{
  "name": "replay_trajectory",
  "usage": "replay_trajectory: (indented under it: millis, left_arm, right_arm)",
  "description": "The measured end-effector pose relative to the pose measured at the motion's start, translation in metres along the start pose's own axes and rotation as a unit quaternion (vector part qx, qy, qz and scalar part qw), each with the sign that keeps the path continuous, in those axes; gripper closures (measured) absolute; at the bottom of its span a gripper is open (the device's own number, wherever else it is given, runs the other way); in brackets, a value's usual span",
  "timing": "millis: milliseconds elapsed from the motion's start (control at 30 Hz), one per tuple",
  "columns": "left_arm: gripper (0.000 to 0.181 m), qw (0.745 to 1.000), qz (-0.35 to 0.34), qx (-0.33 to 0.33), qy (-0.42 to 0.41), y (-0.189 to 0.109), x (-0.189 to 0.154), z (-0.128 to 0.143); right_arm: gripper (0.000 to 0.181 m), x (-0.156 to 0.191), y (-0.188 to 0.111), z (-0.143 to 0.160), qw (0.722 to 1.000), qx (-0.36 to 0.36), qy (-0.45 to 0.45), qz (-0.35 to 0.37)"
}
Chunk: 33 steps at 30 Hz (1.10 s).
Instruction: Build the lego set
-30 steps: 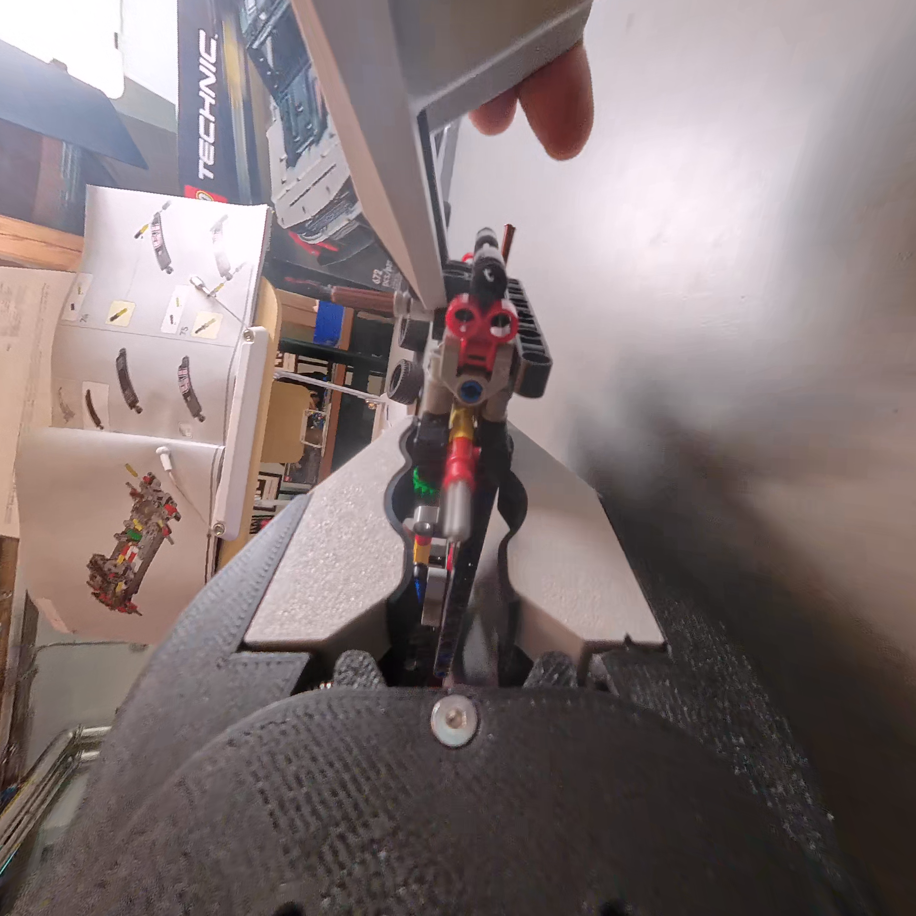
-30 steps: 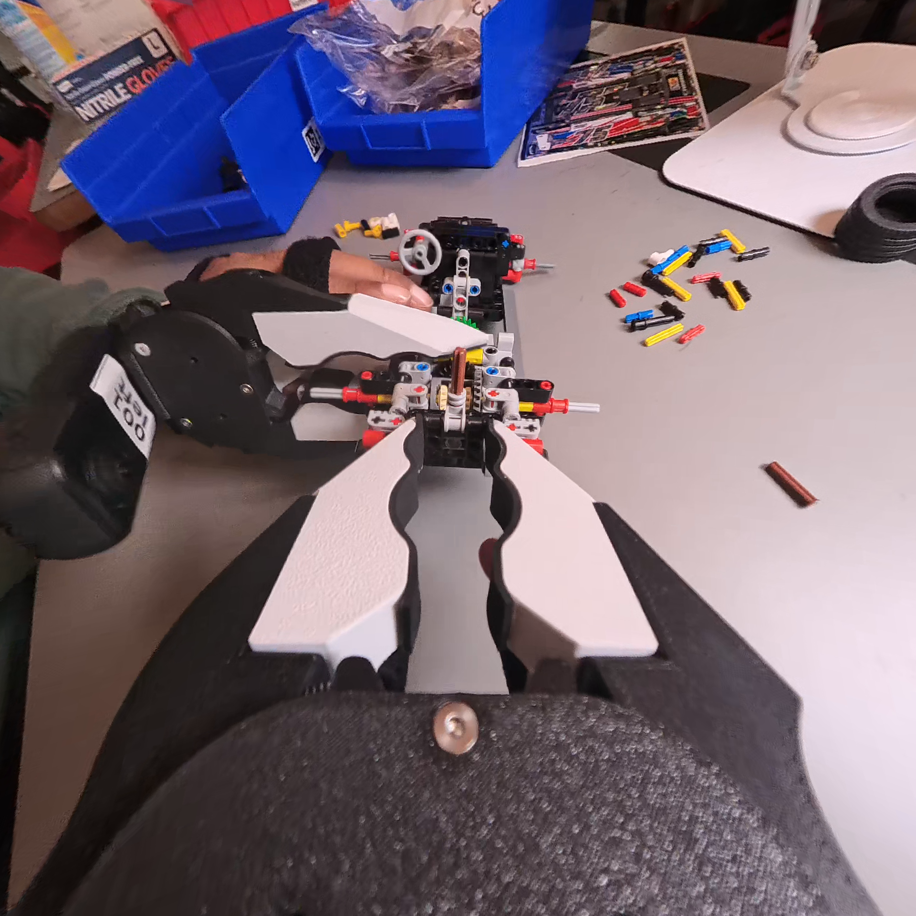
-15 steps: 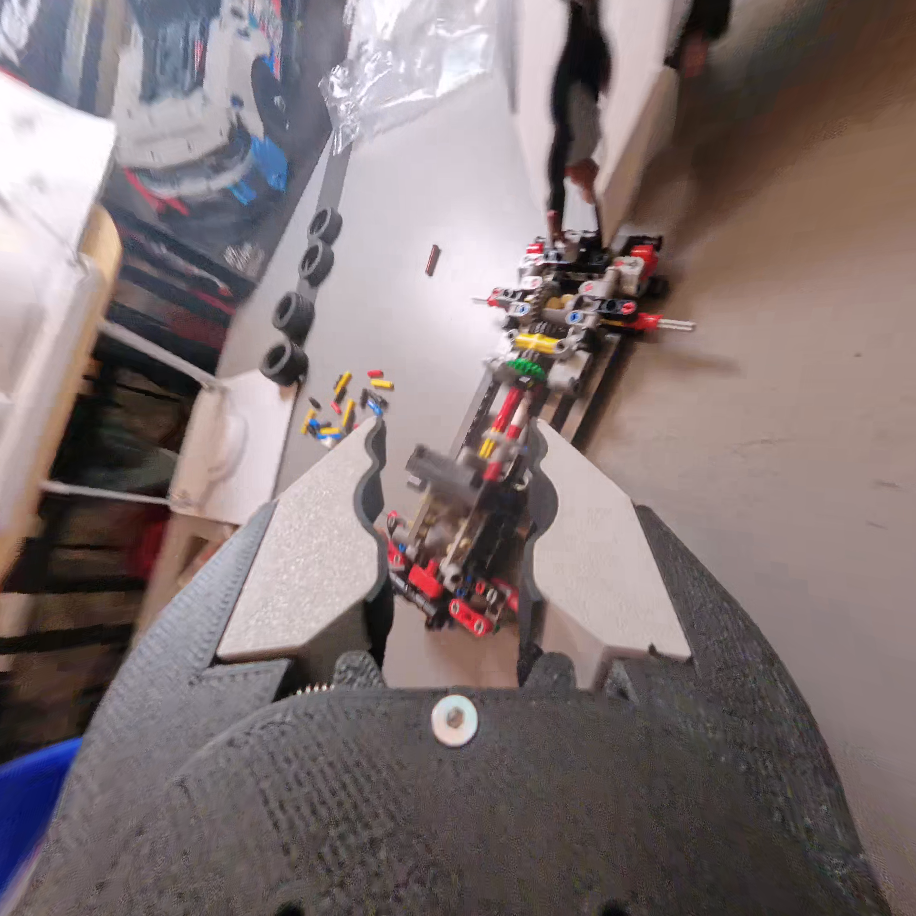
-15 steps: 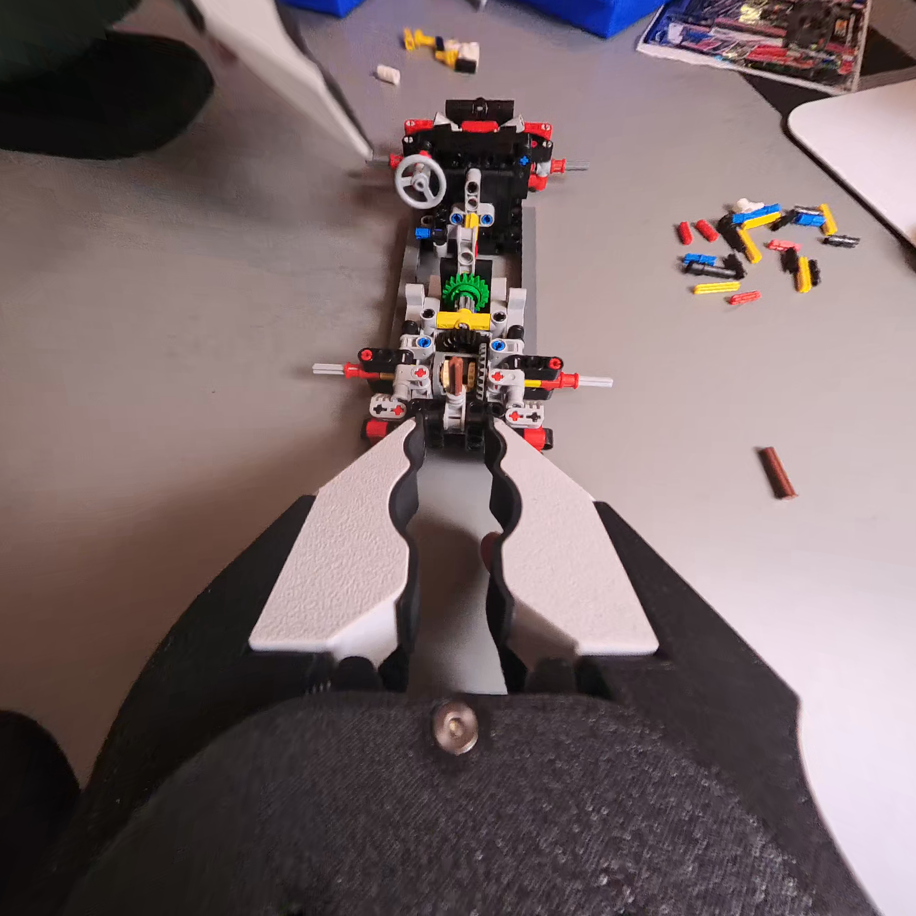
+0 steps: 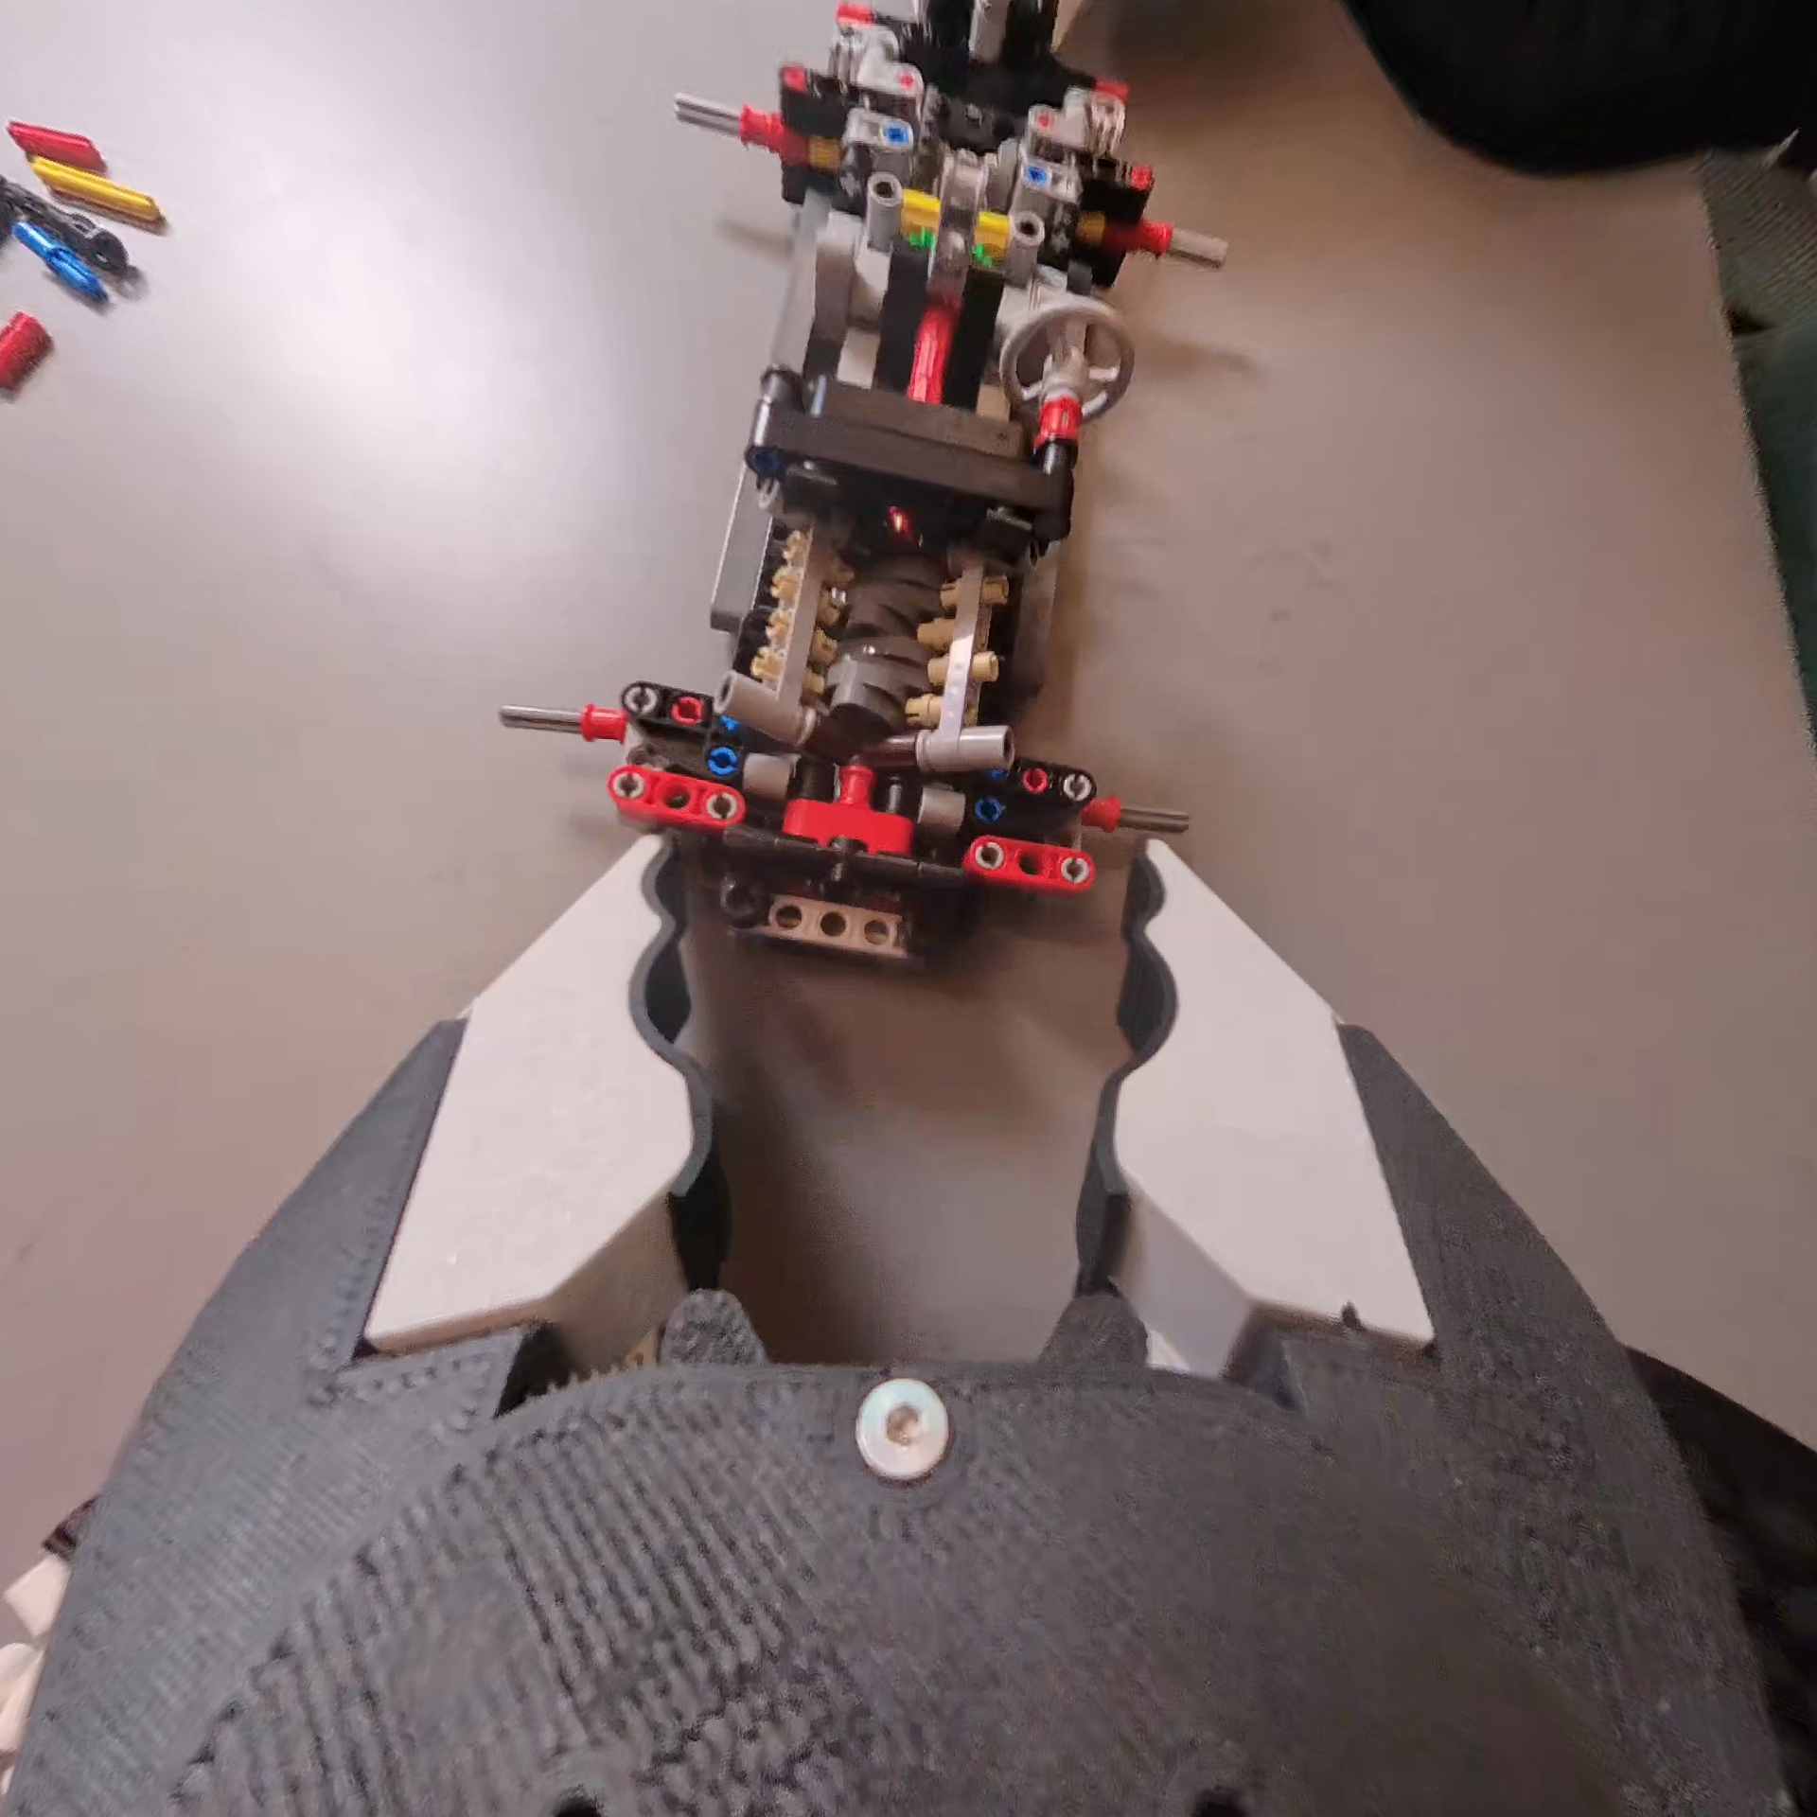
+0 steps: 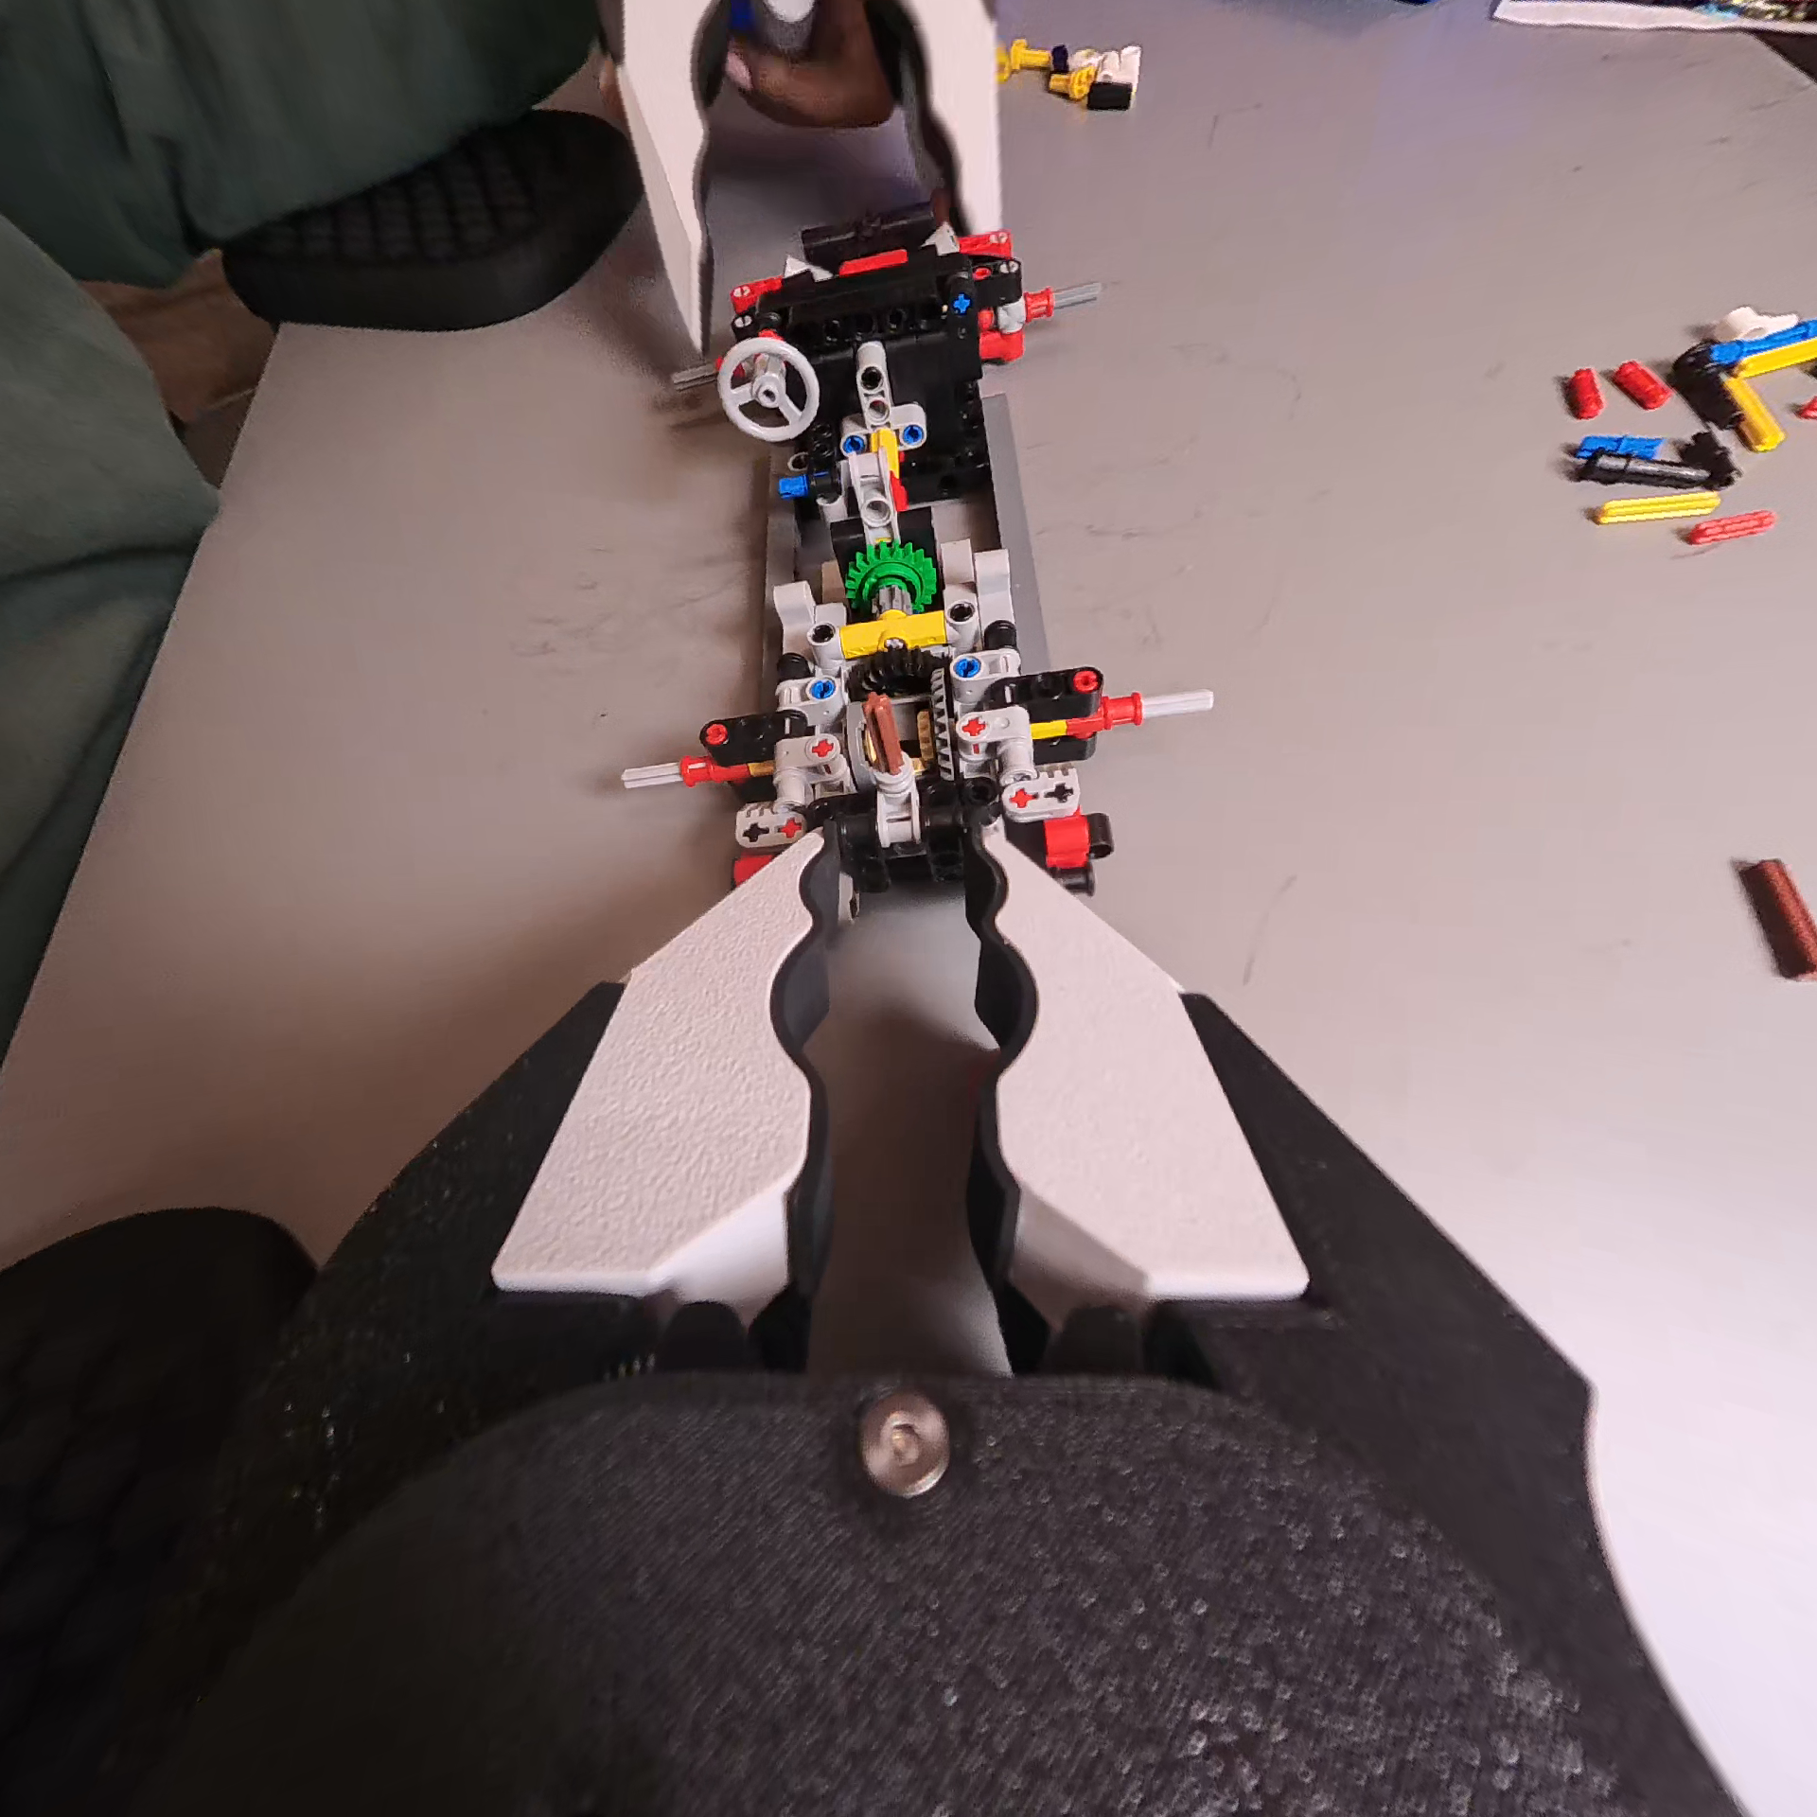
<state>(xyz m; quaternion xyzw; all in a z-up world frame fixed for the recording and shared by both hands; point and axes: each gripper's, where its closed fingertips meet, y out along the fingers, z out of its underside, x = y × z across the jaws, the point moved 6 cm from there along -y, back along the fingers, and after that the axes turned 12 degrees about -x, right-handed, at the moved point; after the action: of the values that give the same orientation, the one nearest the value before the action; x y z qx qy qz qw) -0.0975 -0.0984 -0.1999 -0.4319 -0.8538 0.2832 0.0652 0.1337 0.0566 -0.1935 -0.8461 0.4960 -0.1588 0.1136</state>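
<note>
Your lego chassis [image 6: 890,590] lies flat and lengthwise on the grey surface [image 6: 393,787], one end toward each claw.

Your right claw [image 6: 909,850] sits at the gear end with its fingers set narrow, and both fingertips [image 6: 821,865] press against the black block at the tail, so it is gripping the chassis there. Just ahead of it you see the brown axle piece [image 6: 890,742] in the gear housing, then the yellow beam and the green gear [image 6: 890,580]. The grey steering wheel [image 6: 767,388] is farther up, on the left of the build.

Your left claw [image 5: 900,865] is at the opposite end, fingers spread wide. The red-and-black nose of the chassis [image 5: 890,629] sits at the mouth between the tips; you can't tell for sure whether either finger touches it. From this view the steering wheel [image 5: 1067,359] is on the right side of the build. In the right wrist view you see the left claw [image 6: 846,246] white and wide at the far end.

Loose pins [image 6: 1691,442] in red, blue, yellow and black lie well to the side of the chassis; the same pins [image 5: 69,216] show at the left edge of the left wrist view. A lone brown axle [image 6: 1780,914] lies apart from them. A few small yellow and white bits [image 6: 1077,69] sit beyond the left claw. A green sleeve [image 6: 246,108] shows at top left.
</note>
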Motion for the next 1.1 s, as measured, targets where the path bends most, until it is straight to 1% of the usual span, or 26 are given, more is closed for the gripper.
replay_trajectory:
  millis: [67, 133, 200, 333, 500, 567, 600, 700, 800, 867, 933, 1100]
  left_arm:
    - [0.099, 1.000, -0.014, 0.004, 0.024, 0.004, 0.001, 0.003]
    - [0.100, 0.999, -0.023, 0.003, 0.030, 0.004, 0.001, 0.003]
    - [0.105, 0.999, -0.034, -0.003, 0.030, 0.003, 0.003, 0.003]
    - [0.105, 0.999, -0.040, -0.016, 0.031, 0.001, 0.005, 0.004]
    - [0.104, 0.999, -0.034, -0.011, 0.034, -0.001, 0.003, 0.006]
    - [0.092, 0.999, -0.023, -0.006, 0.030, -0.008, 0.000, 0.008]
    - [0.089, 0.999, -0.028, -0.011, 0.028, -0.011, 0.002, 0.008]
    - [0.088, 0.998, -0.046, -0.038, 0.024, -0.018, 0.008, 0.005]
    - [0.087, 0.998, -0.046, -0.043, 0.031, -0.008, 0.010, 0.006]
    - [0.083, 0.997, -0.061, -0.033, 0.039, -0.002, 0.013, 0.008]
    - [0.089, 0.995, -0.079, -0.031, 0.046, 0.000, 0.019, 0.009]
    - [0.093, 0.994, -0.094, -0.040, 0.045, 0.000, 0.024, 0.008]
  right_arm:
    - [0.158, -0.002, 0.000, 0.000, 1.000, -0.002, 0.005, 0.007]
    - [0.158, -0.003, -0.001, 0.000, 1.000, -0.005, 0.003, 0.015]
    - [0.158, -0.006, 0.000, -0.001, 1.000, -0.006, -0.002, 0.027]
    - [0.159, -0.008, 0.001, -0.001, 0.999, -0.009, 0.000, 0.037]
    - [0.159, -0.011, 0.001, -0.001, 0.999, -0.016, 0.002, 0.050]
    - [0.159, -0.012, 0.001, -0.002, 0.998, -0.016, 0.000, 0.055]
    - [0.159, -0.012, 0.001, -0.002, 0.998, -0.016, 0.000, 0.057]
    - [0.159, -0.012, 0.001, -0.002, 0.998, -0.016, -0.004, 0.062]
    - [0.160, -0.015, 0.004, -0.003, 0.997, -0.017, -0.006, 0.068]
    - [0.160, -0.017, 0.006, -0.005, 0.997, -0.017, -0.009, 0.071]
    - [0.160, -0.018, 0.007, -0.005, 0.997, -0.017, -0.011, 0.075]
    - [0.160, -0.020, 0.009, -0.006, 0.995, -0.016, -0.028, 0.093]
